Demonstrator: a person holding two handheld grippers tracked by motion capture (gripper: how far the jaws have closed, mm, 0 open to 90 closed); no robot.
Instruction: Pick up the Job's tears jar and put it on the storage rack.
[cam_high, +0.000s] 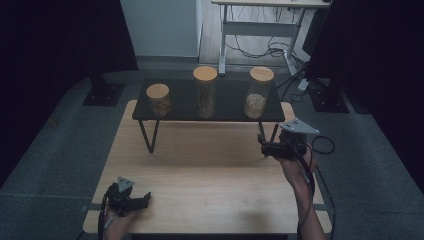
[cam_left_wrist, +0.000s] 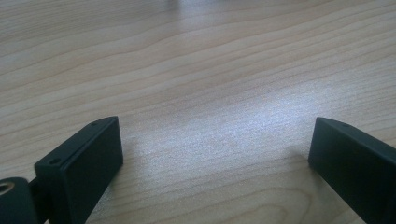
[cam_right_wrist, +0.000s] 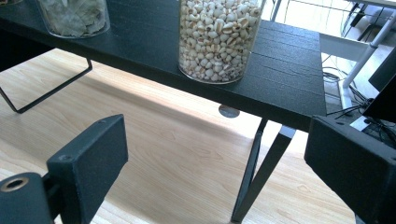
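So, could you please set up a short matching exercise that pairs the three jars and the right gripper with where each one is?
Things:
1. short jar
2. middle jar
3. jar of pale seeds
4. right gripper

Places:
A. right end of the black shelf
B. just below the shelf's right front corner
C. left end of the shelf
D. centre of the shelf

Pairs: 1-C, 2-D, 3-A, 4-B

A short jar (cam_high: 158, 100) and a taller middle jar (cam_high: 205, 92) are sitting on the black shelf (cam_high: 180, 111), with a white desk frame (cam_high: 260, 30) standing behind.
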